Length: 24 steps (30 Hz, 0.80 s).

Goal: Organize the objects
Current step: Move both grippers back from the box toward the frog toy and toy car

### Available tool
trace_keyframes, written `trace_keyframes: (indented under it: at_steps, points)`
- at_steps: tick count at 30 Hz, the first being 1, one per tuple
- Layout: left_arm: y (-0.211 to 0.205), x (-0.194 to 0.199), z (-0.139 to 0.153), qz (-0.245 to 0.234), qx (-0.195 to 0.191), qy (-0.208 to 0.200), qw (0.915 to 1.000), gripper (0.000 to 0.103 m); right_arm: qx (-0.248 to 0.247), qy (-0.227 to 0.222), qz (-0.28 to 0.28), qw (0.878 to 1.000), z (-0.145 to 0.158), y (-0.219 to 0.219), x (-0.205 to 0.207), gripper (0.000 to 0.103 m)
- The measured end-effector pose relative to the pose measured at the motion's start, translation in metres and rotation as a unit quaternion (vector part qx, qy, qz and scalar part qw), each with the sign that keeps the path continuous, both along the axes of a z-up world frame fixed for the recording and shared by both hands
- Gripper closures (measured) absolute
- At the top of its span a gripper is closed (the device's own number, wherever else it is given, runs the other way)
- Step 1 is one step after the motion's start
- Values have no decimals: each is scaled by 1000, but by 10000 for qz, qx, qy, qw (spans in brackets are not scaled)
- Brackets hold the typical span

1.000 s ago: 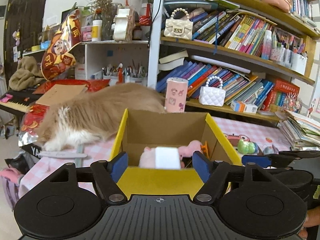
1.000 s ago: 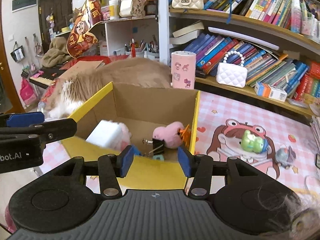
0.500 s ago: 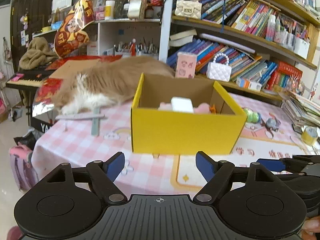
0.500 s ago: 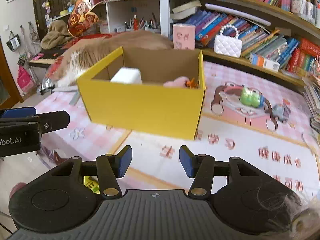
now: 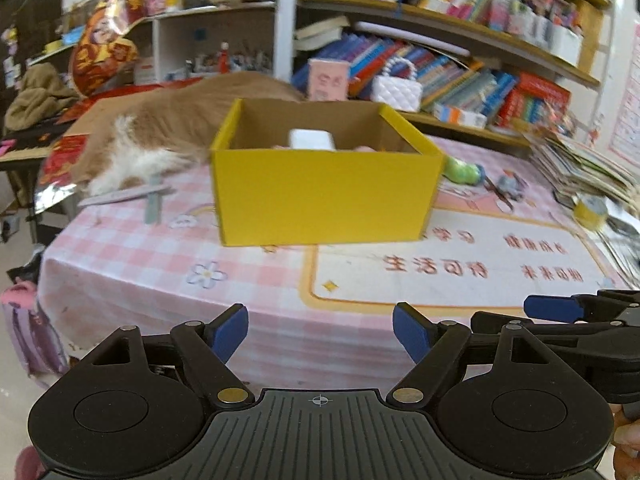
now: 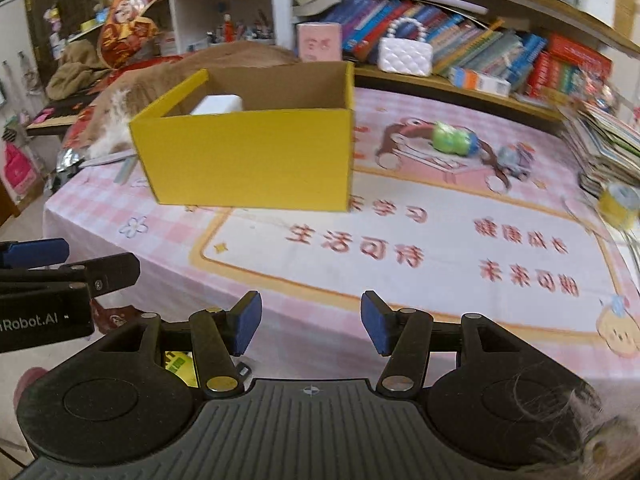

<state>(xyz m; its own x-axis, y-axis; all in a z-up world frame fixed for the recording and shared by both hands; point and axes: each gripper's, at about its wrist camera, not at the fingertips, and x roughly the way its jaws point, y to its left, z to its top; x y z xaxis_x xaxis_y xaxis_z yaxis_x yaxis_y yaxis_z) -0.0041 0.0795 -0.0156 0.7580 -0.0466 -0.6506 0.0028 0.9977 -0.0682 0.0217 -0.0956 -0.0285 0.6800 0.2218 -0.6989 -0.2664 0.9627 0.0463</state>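
**Desk:** Where did the box sit?

**Photographer:** One yellow cardboard box (image 5: 324, 196) stood on the pink checked tablecloth (image 5: 132, 256), well ahead of both sets of fingers and apart from them. Its top was open, with one white block (image 5: 311, 139) showing above the near rim. A fluffy tan animal (image 5: 176, 128) lay just behind the box's left corner, touching or nearly touching it; I could not tell which.

**Desk:** And the grippers?

**Photographer:** The left gripper (image 5: 320, 334) had its fingers well apart with nothing between them. The right gripper (image 6: 311, 324) stood narrower, its jaws opening, also empty. Both hung over the table's near edge, side by side.

**Desk:** Room to move?

**Photographer:** A broad bare stretch of printed mat (image 6: 400, 248) lay between the fingers and the box. To the right of the right gripper's fingers, farther off, lay one green toy (image 6: 450, 138), one small grey toy (image 6: 514, 160) and one yellow tape roll (image 6: 620, 204) near the stack of magazines (image 6: 608, 140) at the table's right edge. Left of the box, two grey strips (image 5: 140, 198) lay crossed near the left edge.
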Motion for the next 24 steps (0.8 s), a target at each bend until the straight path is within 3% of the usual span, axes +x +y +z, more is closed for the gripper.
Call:
trace_keyframes:
  at_steps: [13, 24]
  points:
    - [-60, 21, -6, -948, -17, 160, 9954, 21, 27, 193, -1116, 9936, -8, -64, -13, 50]
    - [-117, 57, -10, -1325, -73, 290, 9907, 21, -64, 287, -1603, 9866, -10, -121, 8, 47]
